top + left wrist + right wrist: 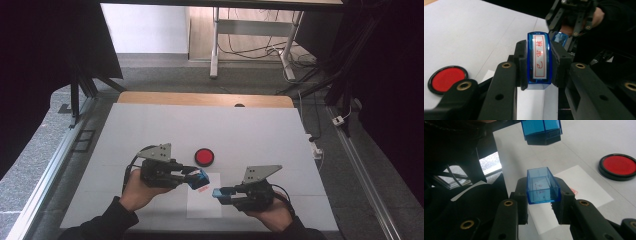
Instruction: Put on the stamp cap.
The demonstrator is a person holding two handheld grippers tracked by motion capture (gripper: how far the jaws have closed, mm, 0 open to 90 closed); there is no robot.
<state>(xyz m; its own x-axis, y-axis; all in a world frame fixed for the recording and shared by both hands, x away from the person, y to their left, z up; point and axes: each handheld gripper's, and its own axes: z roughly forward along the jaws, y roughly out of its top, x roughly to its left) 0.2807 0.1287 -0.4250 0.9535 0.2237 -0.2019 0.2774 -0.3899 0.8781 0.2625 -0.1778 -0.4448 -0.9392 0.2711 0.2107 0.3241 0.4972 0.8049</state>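
The left gripper (537, 65) has its two black jaws squeezed tight on a blue stamp (539, 58). The stamp stands up between them, long side running up and down, and its face with red letters looks back at the camera on that gripper. From the high view, the left gripper (199, 177) holds the stamp out over a sheet of white paper (204, 206), and the stamp points toward the other hand.

The right gripper (543, 195) is pinching a clear blue cap (543, 185). The cap is hollow, and its open mouth looks toward the stamp, which hangs a little way ahead of it and higher in the right gripper view. The two are near, but not touching. In the high view the cap (218, 193) sits lower and to the right of the stamp.

I think the cap goes back on the stamp next, so the long sides of both must line up first. The right hand looks like the one to close the gap.

A small red mark (202, 188) shows on the paper. A round red ink pad (204, 157) rests on the table (150, 125) just behind the paper.
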